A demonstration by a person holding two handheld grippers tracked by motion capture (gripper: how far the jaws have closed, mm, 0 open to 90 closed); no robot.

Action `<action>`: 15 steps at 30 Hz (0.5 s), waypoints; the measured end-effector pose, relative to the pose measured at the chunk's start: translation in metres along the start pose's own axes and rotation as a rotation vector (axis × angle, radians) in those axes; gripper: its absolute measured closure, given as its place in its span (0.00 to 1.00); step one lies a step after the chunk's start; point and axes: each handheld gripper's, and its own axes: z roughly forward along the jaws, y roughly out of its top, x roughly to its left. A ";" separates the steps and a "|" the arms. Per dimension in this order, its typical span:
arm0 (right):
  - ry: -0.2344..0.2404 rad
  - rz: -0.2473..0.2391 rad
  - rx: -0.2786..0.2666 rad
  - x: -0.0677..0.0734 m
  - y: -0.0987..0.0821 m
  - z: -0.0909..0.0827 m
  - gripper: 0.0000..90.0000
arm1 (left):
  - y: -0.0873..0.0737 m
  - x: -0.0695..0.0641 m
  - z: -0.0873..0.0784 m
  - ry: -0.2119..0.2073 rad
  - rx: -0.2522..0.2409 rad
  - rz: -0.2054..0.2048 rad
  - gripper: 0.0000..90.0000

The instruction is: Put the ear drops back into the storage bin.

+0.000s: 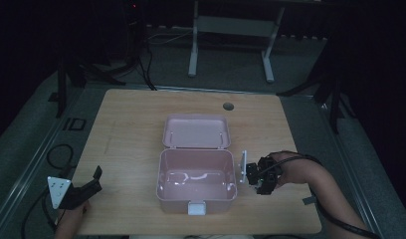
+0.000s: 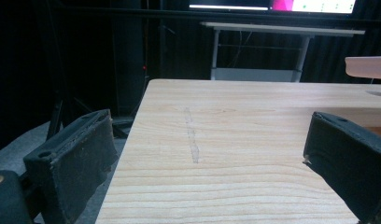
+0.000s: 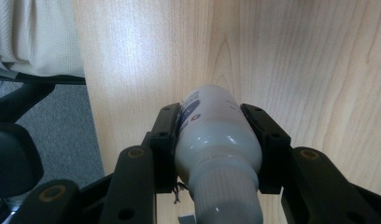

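Light wooden worktop (image 1: pixel 131 124) with rounded corners fills the middle of the high view; a small round hole (image 1: pixel 228 106) sits near its far edge, upper centre of the frame.

Pale pink plastic box (image 1: pixel 196 181) with hinged lid stands at frame centre. Lid (image 1: pixel 196 132) is swung fully open and lies back above the box body in the frame. A white latch (image 1: pixel 196 207) is on the box's near wall. Box interior looks bare, pale reflections only.

Right tool (image 1: pixel 260 179): lower right of centre in the high view, just beside the box's right wall, held by the person's right hand (image 1: pixel 293 172). In the right gripper view the two black jaws pinch a small white plastic bottle with a ribbed cap (image 3: pixel 216 144), one jaw on each side of the body. Blue and red label print on the bottle is too small to read. The bottle sits over bare wood; contact with the worktop cannot be told.

Left tool (image 1: pixel 89 186): lower left of the high view, at the worktop's near left corner, well apart from the box. In the left gripper view its jaws are spread wide, nothing between them, with a faint grey streak (image 2: pixel 192 140) on the wood ahead.
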 end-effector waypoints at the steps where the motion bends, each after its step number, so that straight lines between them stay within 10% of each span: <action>1: 0.000 0.000 0.000 0.000 0.000 0.000 0.66 | 0.000 0.000 0.000 0.000 0.000 0.000 0.03; 15: -0.027 0.001 0.001 -0.002 0.009 -0.034 0.66 | 0.000 0.000 0.000 0.000 -0.001 -0.002 0.03</action>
